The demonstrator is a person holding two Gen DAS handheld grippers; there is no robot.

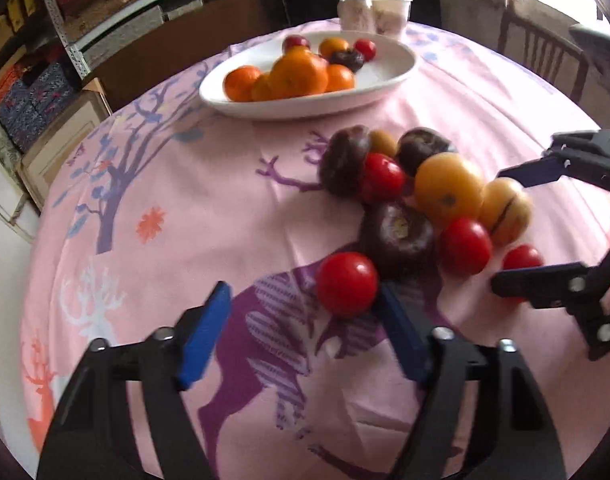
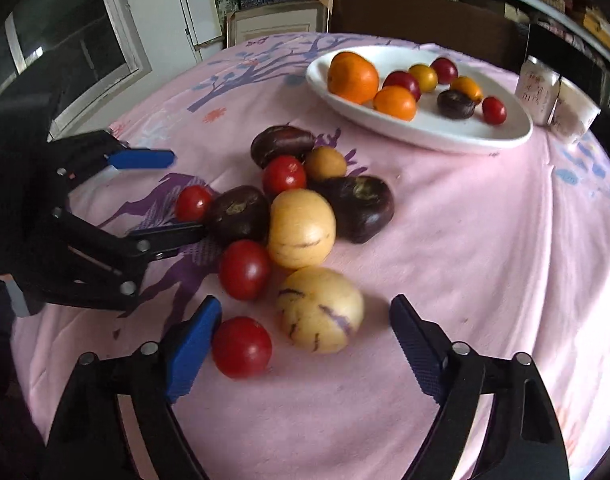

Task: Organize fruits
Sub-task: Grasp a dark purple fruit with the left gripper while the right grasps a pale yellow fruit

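A pile of loose fruit lies on the pink tablecloth (image 1: 185,200): red round ones, dark purple ones and yellow striped ones. My left gripper (image 1: 303,300) is open, and a red fruit (image 1: 347,284) sits between its blue fingers, close against the right one. My right gripper (image 2: 305,308) is open around a yellow striped fruit (image 2: 319,310), with a red fruit (image 2: 241,346) beside its left finger. Each gripper shows in the other's view: the left gripper (image 2: 185,196) and the right gripper (image 1: 499,226). A white oval plate (image 1: 305,110) (image 2: 445,144) at the far side holds oranges and several small fruits.
Two pale cups (image 1: 373,14) (image 2: 557,96) stand behind the plate. A wooden chair (image 1: 545,52) is beyond the table's far right edge. Shelves with boxes (image 1: 33,92) and a cardboard box (image 2: 277,24) line the wall beyond the table.
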